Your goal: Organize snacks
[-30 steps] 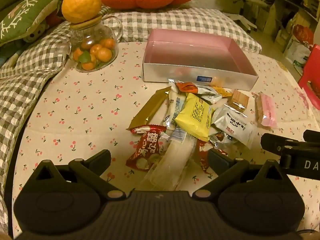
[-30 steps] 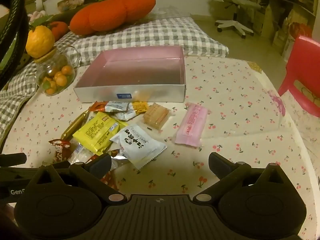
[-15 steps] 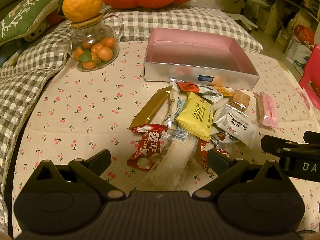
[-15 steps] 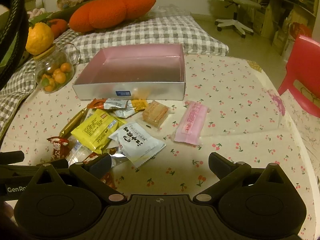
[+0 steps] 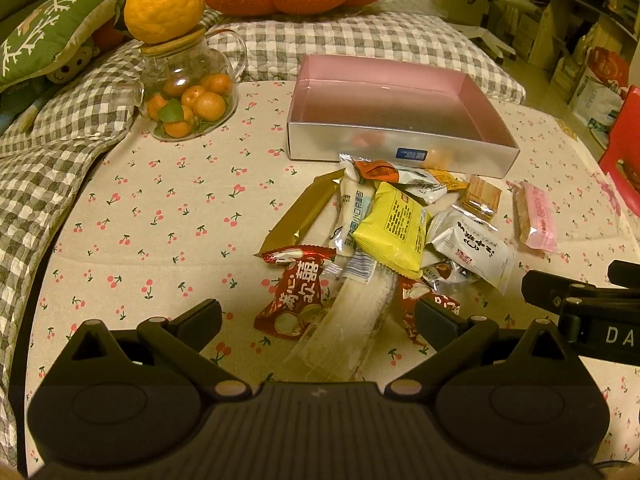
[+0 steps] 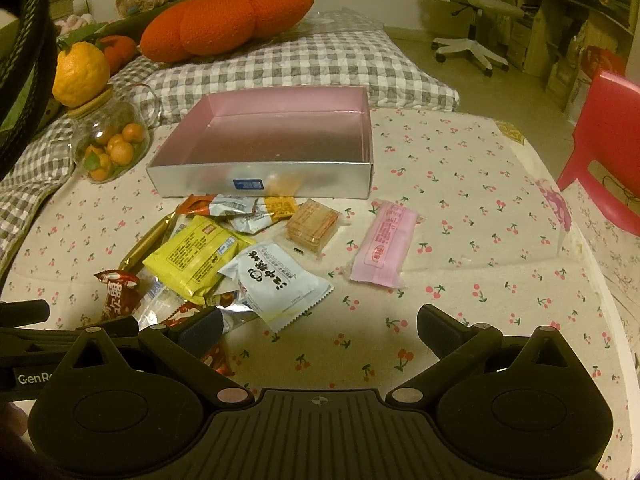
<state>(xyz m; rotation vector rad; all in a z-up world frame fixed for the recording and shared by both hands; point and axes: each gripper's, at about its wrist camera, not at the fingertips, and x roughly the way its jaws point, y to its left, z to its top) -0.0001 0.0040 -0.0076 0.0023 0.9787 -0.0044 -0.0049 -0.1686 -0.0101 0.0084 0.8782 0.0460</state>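
We see both grippers spread wide, holding nothing. Left gripper (image 5: 318,314) hovers over the snack pile (image 5: 384,232) before the pink box (image 5: 400,148); only right gripper (image 6: 320,326) view shows the red chair (image 6: 604,140).

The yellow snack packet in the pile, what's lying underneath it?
The yellow packet lies over a white-and-green wrapper, a clear long pack and a brown-foil snack. Whatever sits directly beneath its middle is covered.
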